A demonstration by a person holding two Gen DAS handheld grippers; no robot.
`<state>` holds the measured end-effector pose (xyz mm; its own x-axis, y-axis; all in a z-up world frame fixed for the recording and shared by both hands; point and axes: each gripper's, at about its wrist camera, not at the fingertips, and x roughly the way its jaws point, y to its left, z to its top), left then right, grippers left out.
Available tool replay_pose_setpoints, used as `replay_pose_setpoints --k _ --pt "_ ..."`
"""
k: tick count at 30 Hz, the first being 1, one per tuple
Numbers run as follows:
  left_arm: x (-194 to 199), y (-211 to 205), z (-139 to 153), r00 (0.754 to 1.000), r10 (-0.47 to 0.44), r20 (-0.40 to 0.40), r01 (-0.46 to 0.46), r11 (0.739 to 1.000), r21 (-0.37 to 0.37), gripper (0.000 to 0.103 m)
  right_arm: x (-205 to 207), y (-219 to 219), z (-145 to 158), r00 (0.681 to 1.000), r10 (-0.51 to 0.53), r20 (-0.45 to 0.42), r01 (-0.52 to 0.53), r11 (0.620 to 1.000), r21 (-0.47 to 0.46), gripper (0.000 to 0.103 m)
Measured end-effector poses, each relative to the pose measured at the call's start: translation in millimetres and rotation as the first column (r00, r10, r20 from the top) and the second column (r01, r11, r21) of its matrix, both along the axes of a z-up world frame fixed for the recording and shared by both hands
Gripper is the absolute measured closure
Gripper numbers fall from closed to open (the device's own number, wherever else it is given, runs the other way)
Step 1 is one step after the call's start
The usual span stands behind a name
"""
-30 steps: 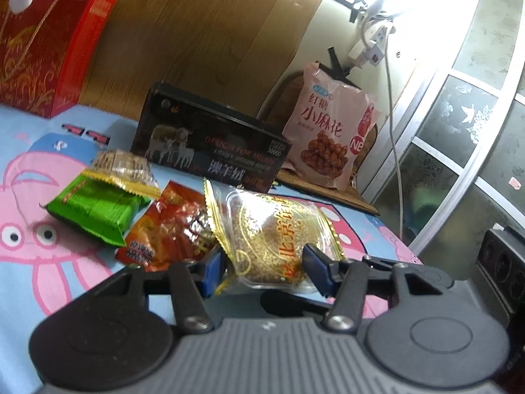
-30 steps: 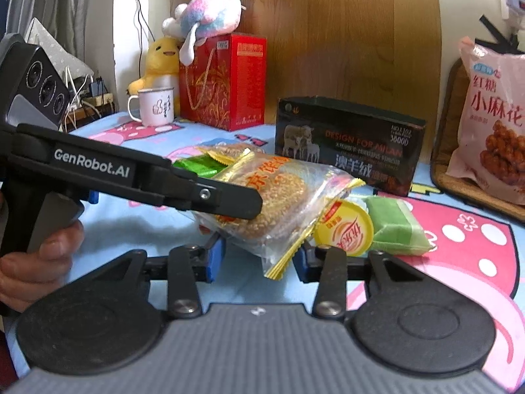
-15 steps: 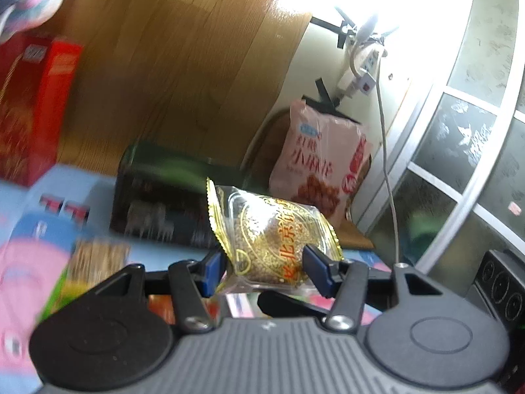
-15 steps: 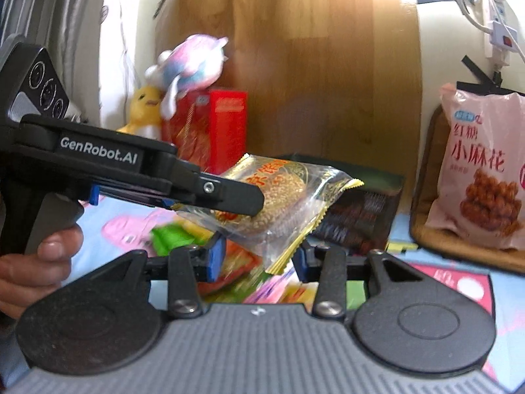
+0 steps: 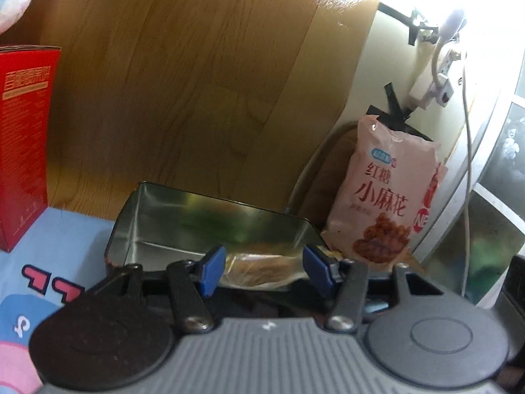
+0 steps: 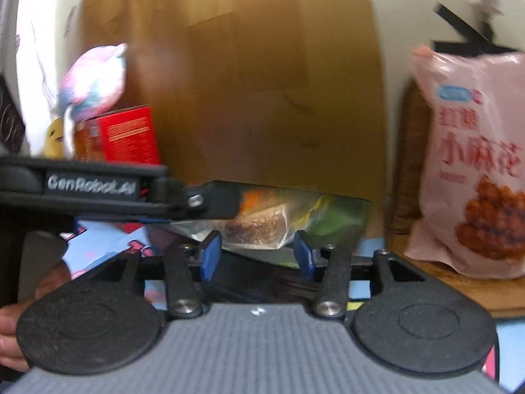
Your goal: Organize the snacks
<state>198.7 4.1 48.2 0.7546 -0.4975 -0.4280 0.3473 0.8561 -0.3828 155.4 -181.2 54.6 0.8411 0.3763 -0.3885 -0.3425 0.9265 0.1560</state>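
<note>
A clear, gold-edged sesame cake packet [image 5: 259,267] lies flat between the blue pads of my left gripper [image 5: 264,271], which is shut on it just above the open metal tin [image 5: 183,226]. In the right wrist view the same packet [image 6: 259,226] hangs over the tin [image 6: 344,203], under the left gripper's black finger [image 6: 213,198]. My right gripper [image 6: 256,254] is opening. The packet sits between its pads, and a gap shows at the right pad.
A pink bag of fried twists [image 5: 384,197] leans on the wall right of the tin. A red box [image 5: 23,131] stands at the left, a plush toy [image 6: 95,78] on top. A person's hand [image 6: 10,335] holds the left gripper.
Both grippers rose and moved forward from the loose snacks to the tin, carrying the packet. The packet tipped from upright to flat. The right jaws widened off it.
</note>
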Motion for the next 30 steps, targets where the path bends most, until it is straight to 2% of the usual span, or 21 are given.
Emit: replay_pose_setpoints --k 4,8,13,14,15,17,20,22,25,28,30 --pt "-28.3 13.2 1.9 0.999 -0.028 0.022 0.029 0.998 -0.051 0.051 -29.6 -35.2 -0.9 1.000 -0.026 0.009 0.025 0.995 0.098 0.051" --pt "-57.4 13.0 -4.7 0.996 -0.088 -0.006 0.087 0.994 -0.070 0.051 -59.6 -58.1 -11.7 0.997 -0.043 -0.061 0.051 0.990 0.135 0.051" --pt "-84.3 6.4 -19.1 0.989 -0.140 -0.056 0.135 0.988 -0.073 0.051 -76.4 -55.8 -35.9 0.984 -0.025 -0.174 0.040 0.996 0.082 0.051" --pt "-89.5 6.3 -21.9 0.988 -0.143 -0.063 0.138 0.988 -0.074 0.051 -77.9 -51.7 -41.4 0.978 -0.010 -0.206 0.023 0.998 0.059 0.050" --pt "-93.3 6.1 -24.0 0.987 -0.146 -0.071 0.140 0.987 -0.077 0.051 -79.5 -47.8 -45.7 0.975 -0.005 -0.220 0.014 0.999 0.039 0.044" --pt "-101.4 7.3 -28.3 0.985 -0.151 -0.086 0.144 0.986 -0.085 0.051 -83.0 -40.9 -48.8 0.973 -0.010 -0.230 0.015 1.000 0.022 0.043" --pt "-111.8 9.3 -32.6 0.984 -0.149 -0.098 0.141 0.986 -0.088 0.051 -90.5 -24.7 -47.2 0.979 -0.011 -0.202 -0.003 0.998 -0.069 0.043" --pt "-118.8 16.1 -34.7 0.984 -0.142 -0.105 0.133 0.987 -0.090 0.051 -96.1 -17.8 -46.5 0.984 -0.007 -0.176 -0.014 0.993 -0.120 0.053" --pt "-127.9 26.9 -37.0 0.986 -0.126 -0.113 0.116 0.989 -0.092 0.050 -108.5 -26.3 -43.4 0.991 -0.048 -0.125 0.030 0.989 -0.142 0.054" --pt "-137.1 38.7 -39.5 0.986 -0.113 -0.120 0.101 0.989 -0.105 0.050 -125.1 -42.4 -33.6 0.993 -0.105 -0.058 0.099 0.990 -0.097 0.054" --pt "-143.7 46.5 -40.2 0.987 -0.110 -0.116 0.097 0.989 -0.116 0.050 -140.3 -50.0 -22.9 0.997 -0.079 -0.006 0.079 0.996 -0.030 0.054"
